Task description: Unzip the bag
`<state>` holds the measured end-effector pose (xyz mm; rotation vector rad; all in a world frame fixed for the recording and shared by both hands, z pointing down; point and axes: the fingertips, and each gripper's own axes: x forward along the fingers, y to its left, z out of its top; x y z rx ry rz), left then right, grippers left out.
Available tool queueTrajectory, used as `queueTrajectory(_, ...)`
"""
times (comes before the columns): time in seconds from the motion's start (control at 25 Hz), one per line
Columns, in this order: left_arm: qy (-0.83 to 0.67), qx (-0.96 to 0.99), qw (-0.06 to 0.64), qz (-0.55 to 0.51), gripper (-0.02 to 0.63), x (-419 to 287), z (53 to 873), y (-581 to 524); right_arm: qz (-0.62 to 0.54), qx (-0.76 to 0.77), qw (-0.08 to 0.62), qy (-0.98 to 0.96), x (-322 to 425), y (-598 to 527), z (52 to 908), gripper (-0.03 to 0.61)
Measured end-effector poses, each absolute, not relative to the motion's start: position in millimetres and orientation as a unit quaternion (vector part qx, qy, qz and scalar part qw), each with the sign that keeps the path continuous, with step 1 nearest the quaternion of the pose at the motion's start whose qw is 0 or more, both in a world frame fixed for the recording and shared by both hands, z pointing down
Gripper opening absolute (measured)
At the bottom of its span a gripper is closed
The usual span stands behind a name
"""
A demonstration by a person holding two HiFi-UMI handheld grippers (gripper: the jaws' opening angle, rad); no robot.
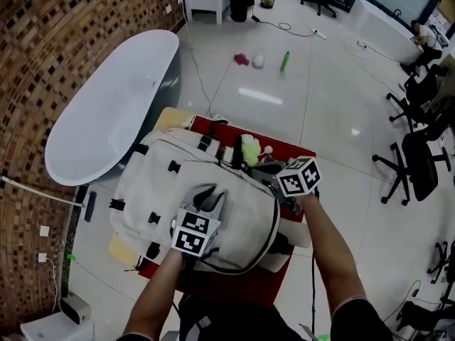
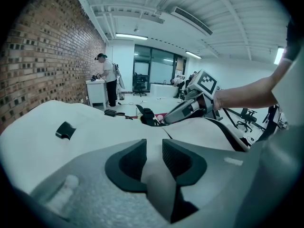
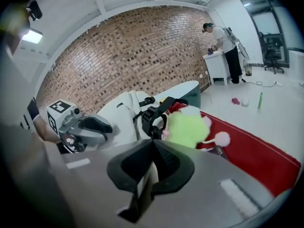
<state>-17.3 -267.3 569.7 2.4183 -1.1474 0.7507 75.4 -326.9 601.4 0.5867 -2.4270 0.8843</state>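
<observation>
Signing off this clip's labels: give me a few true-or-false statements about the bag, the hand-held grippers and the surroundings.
1. The backpack lies on a red surface. True.
2. The right hand-held gripper has its jaws wide apart. False: they are closed together.
3. A green plush toy lies at the backpack's far edge. True.
4. The bathtub stands at the head view's right. False: it is at the left, by the brick wall.
5. The left hand-held gripper pinches backpack fabric. True.
</observation>
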Motion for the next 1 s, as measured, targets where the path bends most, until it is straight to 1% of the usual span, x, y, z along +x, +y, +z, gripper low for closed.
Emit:
queueTrajectory(0.12, -0.404, 0.855, 0.179, 0.272, 0.107, -16.4, 571.0, -268.0, 0.307, 0.229, 0.254, -0.888, 86.2, -324.4, 596.8, 0.005)
queueTrajectory(0.28, -0.398, 0.856, 0.176, 0.280, 0.107, -13.8, 573.5, -266.7, 0.315, 0.253, 0.234, -0.884, 100.3, -327.8, 588.6, 0.005)
queueTrajectory(0.44, -0.396, 0.856, 0.176, 0.282, 0.107, -11.4, 574.6, -266.7, 0.337, 0.249, 0.223, -0.880, 91.9, -330.2, 590.9, 0.008)
queueTrajectory(0.52, -0.396, 0.857, 0.178, 0.279, 0.107, -10.7, 573.9, -266.5, 0.354, 0.232, 0.227, -0.877, 82.1, -327.7, 596.6, 0.120)
queueTrajectory(0.64, -0.396, 0.858, 0.183, 0.270, 0.107, -10.5, 572.5, -266.6, 0.368, 0.222, 0.241, -0.870, 76.7, -326.2, 607.3, 0.137)
queueTrajectory(0.76, -0.398, 0.859, 0.185, 0.265, 0.107, -12.1, 572.0, -267.3, 0.392, 0.224, 0.238, -0.860, 77.2, -328.4, 613.8, 0.163)
queueTrajectory(0.92, -0.398, 0.858, 0.185, 0.267, 0.107, -11.6, 572.1, -266.9, 0.425, 0.205, 0.227, -0.852, 70.4, -325.6, 614.6, 0.135)
queueTrajectory(1.0, -0.398, 0.858, 0.185, 0.266, 0.107, -11.2, 572.1, -267.0, 0.439, 0.196, 0.220, -0.849, 66.9, -326.7, 616.8, 0.137)
